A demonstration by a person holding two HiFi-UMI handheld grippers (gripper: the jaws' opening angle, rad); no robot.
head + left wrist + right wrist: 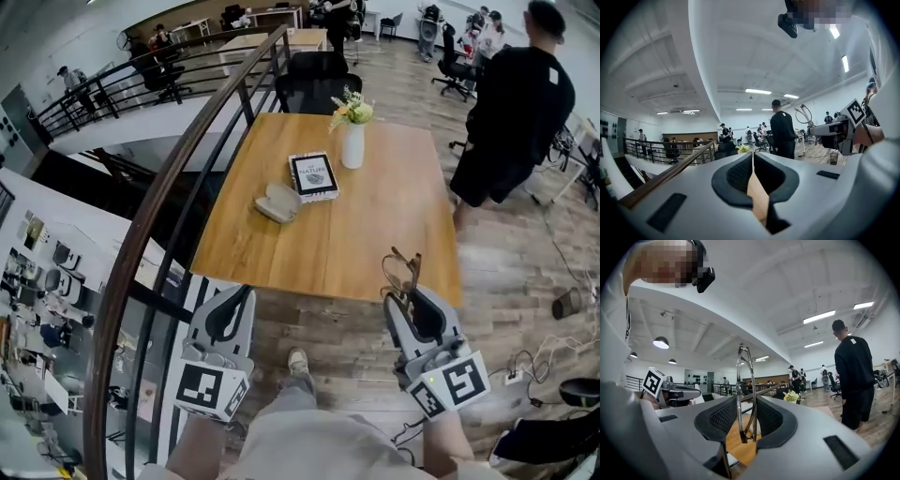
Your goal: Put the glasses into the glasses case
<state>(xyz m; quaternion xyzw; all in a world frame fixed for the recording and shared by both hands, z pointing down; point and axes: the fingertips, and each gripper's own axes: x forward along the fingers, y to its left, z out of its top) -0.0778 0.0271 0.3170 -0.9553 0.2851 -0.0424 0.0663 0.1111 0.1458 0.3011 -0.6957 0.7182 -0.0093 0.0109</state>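
Note:
The glasses (401,272), thin metal frames, stand upright between the jaws of my right gripper (404,298), which is shut on them just short of the near edge of the wooden table (375,225). In the right gripper view the glasses (745,380) rise above the right gripper (745,401), pinched between its pads. The pale glasses case (277,202) lies open on the table's left side, far ahead of both grippers. My left gripper (240,294) hangs in front of the table's near left corner. It is the left gripper (753,157) with jaws shut and nothing between them.
A book (313,175) lies beside the case, with a white vase of flowers (352,141) behind it. A curved metal railing (178,187) runs along the table's left side over a drop. A person in black (511,112) stands at the table's right. Black chairs (314,80) stand at the far end.

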